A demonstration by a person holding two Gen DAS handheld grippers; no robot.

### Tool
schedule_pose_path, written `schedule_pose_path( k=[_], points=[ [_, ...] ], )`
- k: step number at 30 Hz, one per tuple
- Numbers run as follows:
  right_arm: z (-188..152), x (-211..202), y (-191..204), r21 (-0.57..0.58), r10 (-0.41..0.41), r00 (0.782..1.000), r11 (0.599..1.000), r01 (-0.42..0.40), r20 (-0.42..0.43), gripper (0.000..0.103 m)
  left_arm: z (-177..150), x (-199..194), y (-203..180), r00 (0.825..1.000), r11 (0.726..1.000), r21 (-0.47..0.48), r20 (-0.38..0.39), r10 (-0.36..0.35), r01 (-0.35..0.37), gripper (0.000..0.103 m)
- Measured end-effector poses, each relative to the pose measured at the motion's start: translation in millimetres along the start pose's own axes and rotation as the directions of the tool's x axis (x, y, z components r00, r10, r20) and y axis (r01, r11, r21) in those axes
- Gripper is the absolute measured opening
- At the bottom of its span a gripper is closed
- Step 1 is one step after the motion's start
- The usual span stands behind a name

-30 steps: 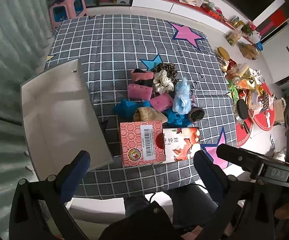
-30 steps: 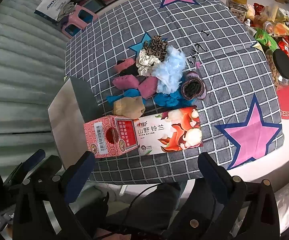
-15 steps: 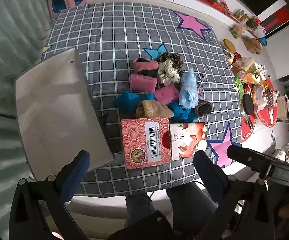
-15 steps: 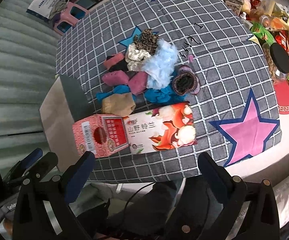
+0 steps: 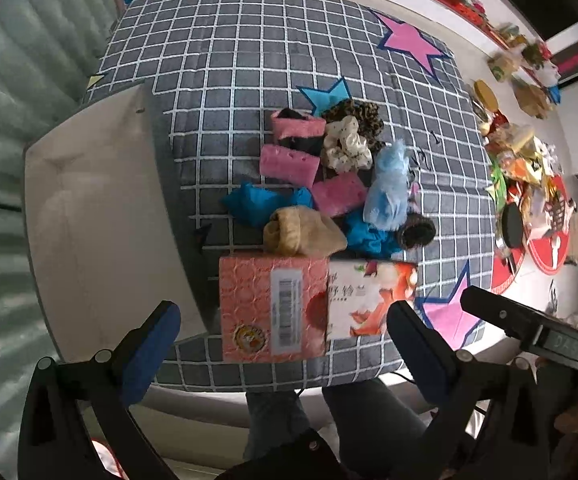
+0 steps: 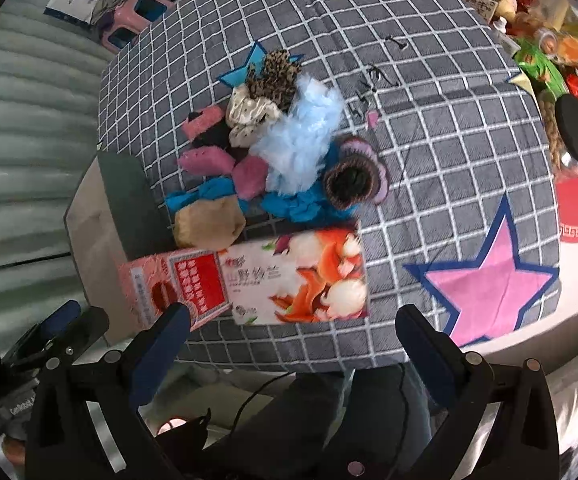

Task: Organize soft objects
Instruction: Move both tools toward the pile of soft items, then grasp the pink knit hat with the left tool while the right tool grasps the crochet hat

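Left gripper (image 5: pixel 281 334) jaws wide apart, holding nothing, hovering off the table (image 5: pixel 249 60) near edge. Right gripper (image 6: pixel 293 334) same: jaws spread, empty. Between and just ahead of both jaw pairs: pink box (image 5: pixel 273 308) with a barcode label, flush against a floral box (image 6: pixel 301 276) printed 山野铃兰. Soft objects pile (image 6: pixel 285 148) (scrunchies, pink pads, blue fluff, tan sock) sits just beyond the boxes. White tray (image 5: pixel 101 216) lies left of the left jaws.
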State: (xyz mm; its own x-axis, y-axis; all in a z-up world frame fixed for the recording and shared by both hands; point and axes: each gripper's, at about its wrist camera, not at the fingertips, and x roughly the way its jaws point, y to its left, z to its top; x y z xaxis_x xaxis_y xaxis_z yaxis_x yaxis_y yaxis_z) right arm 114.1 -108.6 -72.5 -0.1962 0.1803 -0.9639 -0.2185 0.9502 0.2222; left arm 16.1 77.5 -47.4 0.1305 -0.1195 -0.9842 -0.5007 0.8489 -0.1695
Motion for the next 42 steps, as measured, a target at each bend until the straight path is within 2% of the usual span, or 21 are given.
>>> schedule_pose_path(
  k=[7, 11, 15, 19, 24, 26, 30, 33, 39, 42],
  points=[
    [24.1, 13.5, -34.2, 0.036, -0.025, 0.999, 0.999, 0.027, -0.03, 0.103, 26.7, 14.4, -5.8, 0.999, 0.999, -0.021, -0.01, 0.049, -0.049, 0.103],
    [30.6, 28.9, -54.7, 0.07, -0.014, 0.998, 0.997, 0.019, -0.068, 0.103, 43.8, 27.4, -12.8, 0.998, 0.998, -0.022, -0.031, 0.06, -0.06, 0.103],
    [36.9, 39.0, -70.0, 0.092, -0.005, 0.996, 0.996, 0.013, -0.093, 0.103, 70.7, 44.3, -20.9, 0.997, 0.998, -0.014, -0.042, 0.067, -0.067, 0.103],
    [47.0, 43.5, -77.4, 0.089, 0.0, 0.996, 0.996, 0.008, -0.093, 0.103, 101.6, 66.6, -23.3, 0.992, 0.993, -0.02, -0.046, 0.119, -0.12, 0.103],
    [59.4, 54.6, -86.1, 0.101, 0.011, 0.995, 0.995, -0.001, -0.099, 0.103, 133.7, 105.8, -23.0, 0.974, 0.977, 0.046, -0.078, 0.212, -0.209, 0.103],
    [64.3, 61.6, -88.5, 0.106, 0.023, 0.994, 0.994, -0.012, -0.109, 0.103, 142.5, 120.5, -22.2, 0.97, 0.973, 0.073, -0.093, 0.225, -0.219, 0.103],
    [74.4, 78.3, -86.1, 0.095, 0.056, 0.991, 0.995, -0.044, -0.12, 0.103, 155.7, 150.9, -21.5, 0.972, 0.978, 0.107, -0.136, 0.193, -0.179, 0.103],
    [81.3, 96.0, -80.6, 0.091, 0.089, 0.985, 0.993, -0.076, -0.147, 0.103, 163.0, 172.2, -20.5, 0.963, 0.972, 0.122, -0.157, 0.218, -0.2, 0.103],
    [89.6, 127.1, -67.6, 0.078, 0.12, 0.976, 0.991, -0.107, -0.183, 0.103, 172.7, 204.8, -18.4, 0.956, 0.974, 0.141, -0.211, 0.203, -0.176, 0.084],
    [90.5, 140.2, -63.3, 0.07, 0.119, 0.973, 0.992, -0.107, -0.199, 0.103, 175.0, 215.0, -19.1, 0.96, 0.986, 0.118, -0.243, 0.14, -0.114, 0.055]
  ],
)
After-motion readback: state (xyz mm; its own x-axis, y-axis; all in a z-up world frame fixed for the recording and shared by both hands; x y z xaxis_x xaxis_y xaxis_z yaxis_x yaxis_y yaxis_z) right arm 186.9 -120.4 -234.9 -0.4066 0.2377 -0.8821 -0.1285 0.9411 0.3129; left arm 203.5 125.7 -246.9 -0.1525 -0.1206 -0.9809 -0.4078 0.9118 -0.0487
